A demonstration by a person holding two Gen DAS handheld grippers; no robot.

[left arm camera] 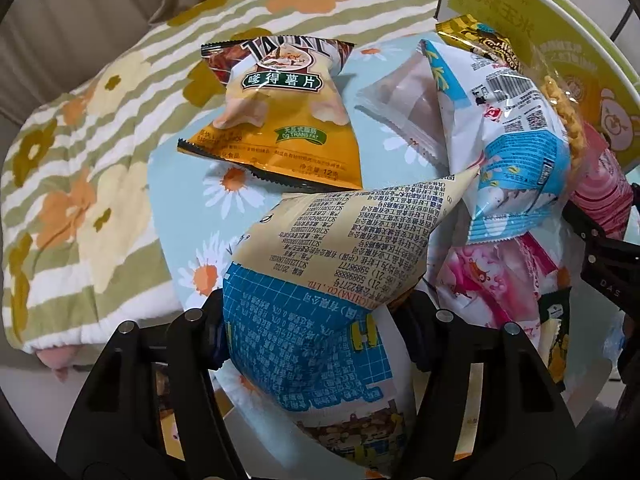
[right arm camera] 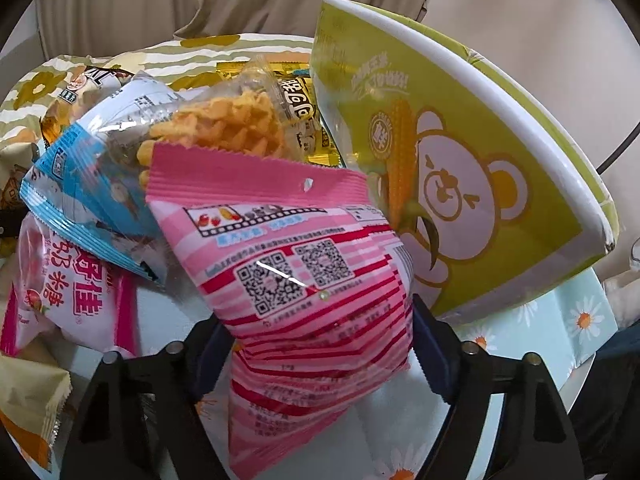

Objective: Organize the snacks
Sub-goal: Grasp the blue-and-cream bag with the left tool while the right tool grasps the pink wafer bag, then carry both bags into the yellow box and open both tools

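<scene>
Left wrist view: left claw [left arm camera: 316, 320] clamped on cream-and-blue printed foil snack bag [left arm camera: 320, 280], pads pressed against both sides, bag raised above daisy-print light-blue tabletop [left arm camera: 180, 208]. Yellow potato-chip bag [left arm camera: 280, 116] flat beyond. Blue-and-white snack pouch [left arm camera: 508, 140] leaning at right against green cardboard box [left arm camera: 560, 40].

Right wrist view: right claw [right arm camera: 320, 340] gripped pink striped plastic snack bag [right arm camera: 304, 272], just beside the green box bearing a bear and corn picture. Clear packet of orange twisted crisps [right arm camera: 224, 128] behind.
</scene>
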